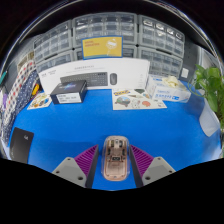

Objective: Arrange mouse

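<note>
Holding a mouse between my two fingers, I have the gripper pressed in on it from both sides: the purple pads sit against its flanks with no gap I can make out. The mouse is beige or grey, and its long axis runs straight ahead along my fingers, nose pointing away from me toward the back of the blue table.

Taking the keyboard box as my landmark: it stands at the far edge of the table, well beyond the mouse and slightly to the left of my line. Just right of that box, touching or nearly touching it, is a white panel with a small mouse picture on it, almost dead ahead of me. In front of the box and to its left lies a dark small box; in front and to its right lie some printed sheets, and further right a pale blue carton. Behind the box are shelves of drawers.

My guess is the mouse belongs up beside that box, so the move is a straight push forward over bare blue table, keeping the mouse's axis as it is.
</note>
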The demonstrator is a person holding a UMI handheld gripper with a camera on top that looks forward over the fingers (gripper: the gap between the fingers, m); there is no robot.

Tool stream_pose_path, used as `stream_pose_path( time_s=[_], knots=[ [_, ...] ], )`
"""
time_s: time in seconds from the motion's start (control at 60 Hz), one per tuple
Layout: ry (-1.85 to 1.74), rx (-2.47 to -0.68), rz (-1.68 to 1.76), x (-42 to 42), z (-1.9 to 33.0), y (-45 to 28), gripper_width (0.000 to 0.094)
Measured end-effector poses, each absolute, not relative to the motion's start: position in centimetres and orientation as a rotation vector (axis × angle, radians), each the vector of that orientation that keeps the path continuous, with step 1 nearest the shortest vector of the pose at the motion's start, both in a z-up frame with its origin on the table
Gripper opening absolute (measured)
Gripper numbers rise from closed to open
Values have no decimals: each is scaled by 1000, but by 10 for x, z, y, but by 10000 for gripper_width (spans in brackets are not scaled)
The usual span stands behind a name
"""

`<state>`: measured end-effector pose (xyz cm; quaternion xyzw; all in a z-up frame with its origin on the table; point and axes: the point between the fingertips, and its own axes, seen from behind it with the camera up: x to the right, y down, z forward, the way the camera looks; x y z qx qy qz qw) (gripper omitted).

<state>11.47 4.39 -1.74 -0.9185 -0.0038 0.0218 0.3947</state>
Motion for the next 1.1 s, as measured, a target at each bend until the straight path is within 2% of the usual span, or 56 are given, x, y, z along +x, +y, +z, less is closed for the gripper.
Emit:
stream_pose_path(
  time_s=[0.1,0.233,0.25,0.267,0.333,0.467,0.55,0.65,0.767,0.85,0.983,1.1],
  knots=[
    [-12,-2326,54,113,-16,46,471],
    [-20,-2317,49,112,-16,47,400],
    [-19,-2317,48,112,-16,47,417],
    [-19,-2317,46,113,-16,47,376],
    [-31,-2326,42,113,-16,47,323],
    [-3,-2369,25,113,-14,46,321],
    [36,-2325,-10,110,18,53,321],
    [67,-2235,-30,84,80,65,323],
    [94,-2144,-55,25,149,68,324],
    [105,-2105,-35,-31,186,62,324],
    [70,-2073,21,-133,210,47,324],
    [-10,-2100,64,-218,187,32,324]
  ],
)
